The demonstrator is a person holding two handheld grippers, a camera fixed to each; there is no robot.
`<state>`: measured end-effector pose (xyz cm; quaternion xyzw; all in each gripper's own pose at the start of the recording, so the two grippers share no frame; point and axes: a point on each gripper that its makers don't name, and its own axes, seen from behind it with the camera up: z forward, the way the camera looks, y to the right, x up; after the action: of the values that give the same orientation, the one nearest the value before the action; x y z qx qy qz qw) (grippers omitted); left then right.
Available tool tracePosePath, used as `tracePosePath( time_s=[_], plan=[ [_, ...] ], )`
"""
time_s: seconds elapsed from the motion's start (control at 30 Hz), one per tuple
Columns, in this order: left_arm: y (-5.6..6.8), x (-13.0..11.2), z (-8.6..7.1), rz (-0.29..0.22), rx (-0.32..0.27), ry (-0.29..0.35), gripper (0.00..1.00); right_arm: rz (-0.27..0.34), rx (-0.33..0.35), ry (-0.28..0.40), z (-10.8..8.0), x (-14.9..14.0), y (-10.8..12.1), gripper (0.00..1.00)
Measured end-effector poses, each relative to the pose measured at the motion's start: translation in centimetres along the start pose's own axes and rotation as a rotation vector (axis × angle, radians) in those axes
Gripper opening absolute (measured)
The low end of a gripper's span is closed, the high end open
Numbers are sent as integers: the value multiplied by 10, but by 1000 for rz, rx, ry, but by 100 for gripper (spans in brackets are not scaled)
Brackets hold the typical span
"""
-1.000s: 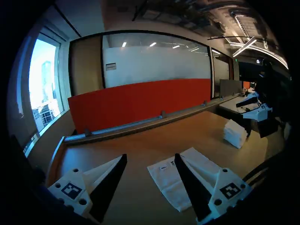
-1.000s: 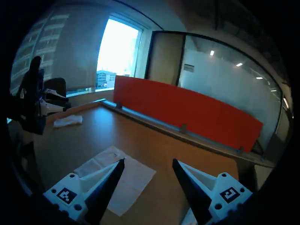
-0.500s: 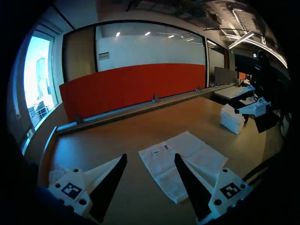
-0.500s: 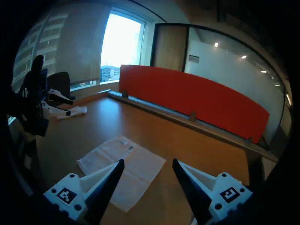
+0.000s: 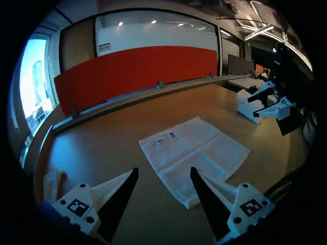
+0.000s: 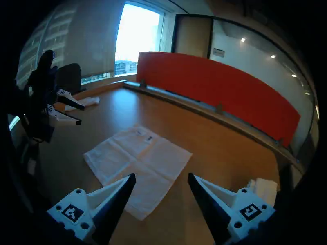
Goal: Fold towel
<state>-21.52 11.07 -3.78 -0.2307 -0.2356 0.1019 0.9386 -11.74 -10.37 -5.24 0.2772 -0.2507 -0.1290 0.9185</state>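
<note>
A white towel (image 5: 192,151) lies spread flat on the wooden table (image 5: 102,139), with a small label near its far edge. My left gripper (image 5: 163,175) hovers open just above the towel's near edge, nothing between its fingers. The right gripper (image 5: 254,108) hangs open at the far right, held by a person. In the right gripper view the same towel (image 6: 139,163) lies flat below and ahead of my open right gripper (image 6: 161,179). The left gripper (image 6: 81,115) floats open at the left, above the table (image 6: 212,151).
A stack of folded white towels (image 5: 244,104) sits at the right, behind the right gripper, also seen as folded towels (image 6: 265,190). A crumpled cloth (image 5: 51,183) lies near the left corner, the same cloth (image 6: 88,102). An orange divider (image 5: 135,73) borders the far edge.
Both grippers have tilted down and drawn nearer the table, so the towel now sits higher and fuller in each view. Both stay open. The towel has not moved.
</note>
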Motion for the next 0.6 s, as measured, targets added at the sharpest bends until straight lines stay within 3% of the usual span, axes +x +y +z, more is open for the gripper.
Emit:
tracePosePath(
  time_s=[0.3, 0.6],
  plan=[
    [17, -49, 21, 7, -47, -102, 94, 4, 28, -55, 16, -39, -12, 99],
    [32, -84, 32, 29, -82, -179, 94, -22, 59, -137, 26, -87, -26, 99]
  ],
)
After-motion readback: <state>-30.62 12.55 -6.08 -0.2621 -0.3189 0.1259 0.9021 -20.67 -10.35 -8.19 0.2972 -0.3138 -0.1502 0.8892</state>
